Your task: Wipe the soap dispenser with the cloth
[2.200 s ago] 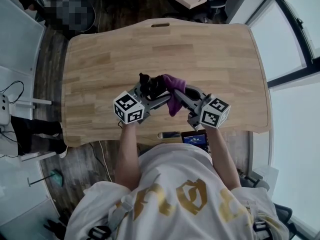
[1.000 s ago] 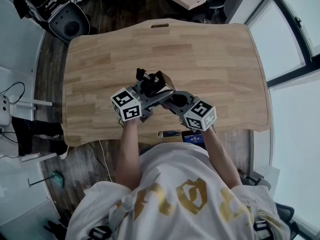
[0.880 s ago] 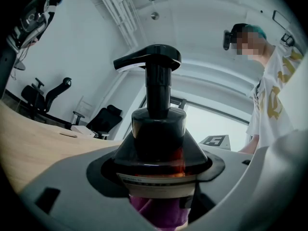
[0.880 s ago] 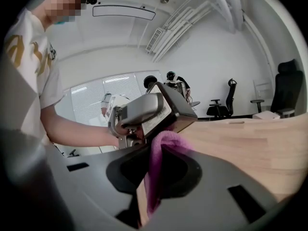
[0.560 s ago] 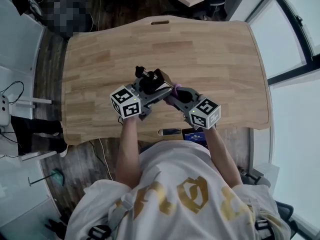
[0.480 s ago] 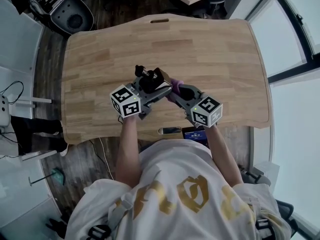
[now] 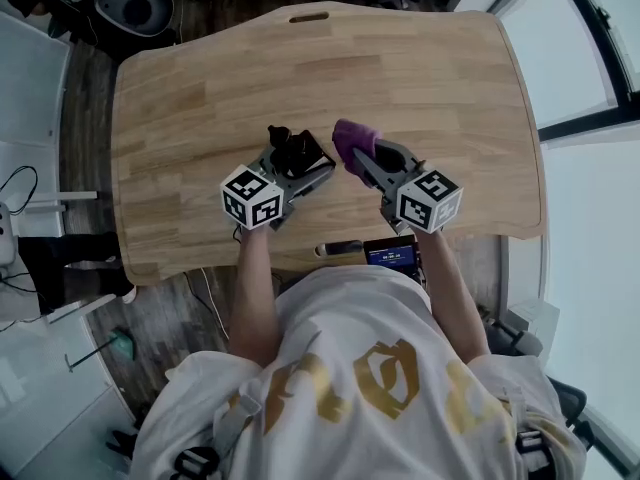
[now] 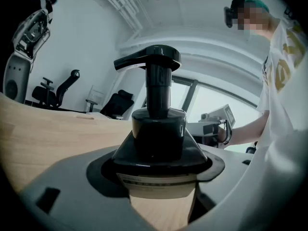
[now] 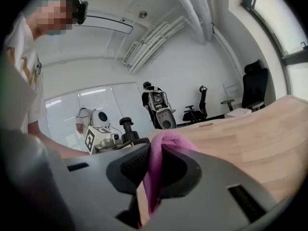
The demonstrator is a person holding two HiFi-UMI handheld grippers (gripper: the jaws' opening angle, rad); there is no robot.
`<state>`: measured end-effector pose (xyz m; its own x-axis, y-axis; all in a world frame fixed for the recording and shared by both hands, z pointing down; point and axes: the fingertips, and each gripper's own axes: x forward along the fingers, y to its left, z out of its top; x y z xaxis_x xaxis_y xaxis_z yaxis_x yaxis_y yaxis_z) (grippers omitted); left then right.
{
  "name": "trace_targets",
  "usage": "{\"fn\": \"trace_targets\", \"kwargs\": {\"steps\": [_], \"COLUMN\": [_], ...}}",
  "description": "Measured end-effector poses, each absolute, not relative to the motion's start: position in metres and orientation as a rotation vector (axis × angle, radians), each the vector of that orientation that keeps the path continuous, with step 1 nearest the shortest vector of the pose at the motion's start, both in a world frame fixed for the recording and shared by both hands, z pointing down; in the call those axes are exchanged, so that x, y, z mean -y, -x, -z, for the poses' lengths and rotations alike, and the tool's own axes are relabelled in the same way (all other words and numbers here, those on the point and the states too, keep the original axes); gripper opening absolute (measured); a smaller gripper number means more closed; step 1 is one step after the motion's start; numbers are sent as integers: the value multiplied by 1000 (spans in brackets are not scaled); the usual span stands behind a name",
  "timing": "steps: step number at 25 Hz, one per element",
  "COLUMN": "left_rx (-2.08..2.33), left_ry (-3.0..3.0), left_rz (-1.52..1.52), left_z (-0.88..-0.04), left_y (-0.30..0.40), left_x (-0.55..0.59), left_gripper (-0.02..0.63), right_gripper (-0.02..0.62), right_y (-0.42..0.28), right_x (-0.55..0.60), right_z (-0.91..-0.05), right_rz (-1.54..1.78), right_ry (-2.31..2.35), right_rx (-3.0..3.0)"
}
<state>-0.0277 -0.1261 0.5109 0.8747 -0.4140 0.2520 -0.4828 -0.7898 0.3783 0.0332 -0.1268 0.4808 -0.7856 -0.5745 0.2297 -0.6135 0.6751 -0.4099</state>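
The wooden surface (image 7: 420, 78) is being used as the work place. Near its middle, the dispenser (image 7: 292, 154) is being held by the left gripper (image 7: 300, 168), whose fingers are being pressed on its body just below the black pump. Just to its right, apart from it, the purple cloth (image 7: 352, 140) is being pinched between the closed fingers of the right gripper (image 7: 365, 158). If the cloth is pushed too hard, the dispenser may be twisted in the grip or the pump pressed down. The thin fold may also be pulled free.
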Motion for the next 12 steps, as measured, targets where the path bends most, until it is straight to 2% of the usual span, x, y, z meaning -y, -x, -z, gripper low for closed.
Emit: {"fn": "trace_targets", "kwargs": {"steps": [12], "left_rx": [592], "left_ry": [-2615], "left_rz": [-510], "left_z": [-578], "left_y": [7], "left_x": [142], "left_gripper": [351], "right_gripper": [50], "right_y": [-62], "right_x": [148], "right_z": [-515], "right_rz": [-822], "right_ry": [-1104], "right_rx": [2696]}}
